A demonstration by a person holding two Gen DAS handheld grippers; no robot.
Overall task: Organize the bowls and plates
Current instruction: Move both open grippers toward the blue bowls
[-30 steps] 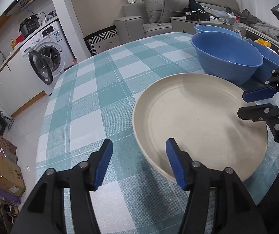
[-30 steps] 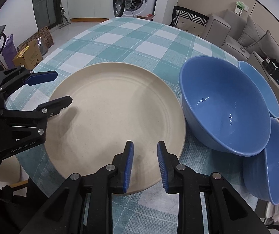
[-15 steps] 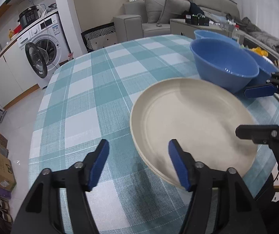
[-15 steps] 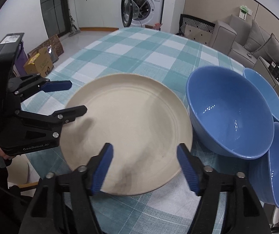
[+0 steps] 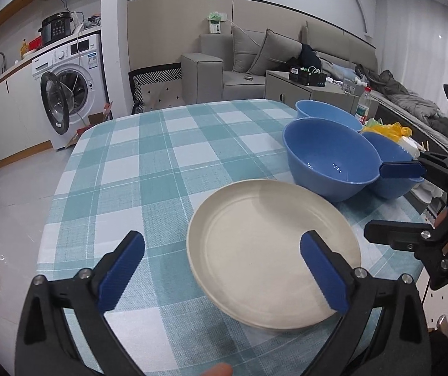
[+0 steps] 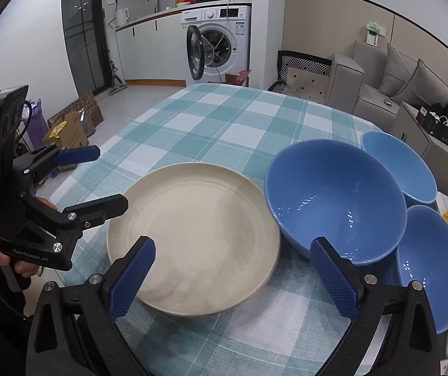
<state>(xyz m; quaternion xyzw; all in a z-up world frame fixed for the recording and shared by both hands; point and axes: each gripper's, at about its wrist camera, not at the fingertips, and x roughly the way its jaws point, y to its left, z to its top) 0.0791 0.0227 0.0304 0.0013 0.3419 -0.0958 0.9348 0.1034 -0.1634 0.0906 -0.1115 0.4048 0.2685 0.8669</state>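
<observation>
Left wrist view: left claw [image 5: 222,271] jaws opening, spread wide, nothing pinched. Its blue pads straddle the near-left rim of the cream plate [image 5: 270,250] without touching it; one pad sits over bare cloth at 9 o'clock of the plate, the other over the plate's 4 o'clock area. Plate lies flat on the desk [image 5: 148,169], checked teal-and-white cloth, close to the near edge. Large blue bowl [image 5: 330,159] stands upright at 1 o'clock of the plate, just beside its rim; contact can't be confirmed. Second blue bowl [image 5: 324,111] behind it at 12 o'clock, third blue bowl [image 5: 393,156] to its 3 o'clock, partly hidden. Right claw [image 5: 389,200] enters from 3 o'clock, fingers wide apart, empty. Washing machine [image 5: 70,84] with door open at 10 o'clock, sofa [image 5: 255,59] at 12.

Right wrist view: right claw [image 6: 233,277] jaws opening, spread wide, nothing between the pads but air above the plate's [image 6: 192,235] near rim and the gap toward the large blue bowl [image 6: 333,200]. Plate sits at centre, flat on the desk [image 6: 230,119]. Large bowl is at its 3 o'clock, rims just beside each other. Small bowl [image 6: 399,166] at 2 o'clock beyond it, third bowl [image 6: 430,260] at 4 o'clock, tilted toward the camera, leaning by the large bowl. Left claw [image 6: 98,178] at 9 o'clock, held by a hand [image 6: 11,257], fingers apart, lower finger over the plate's left rim, empty.
</observation>
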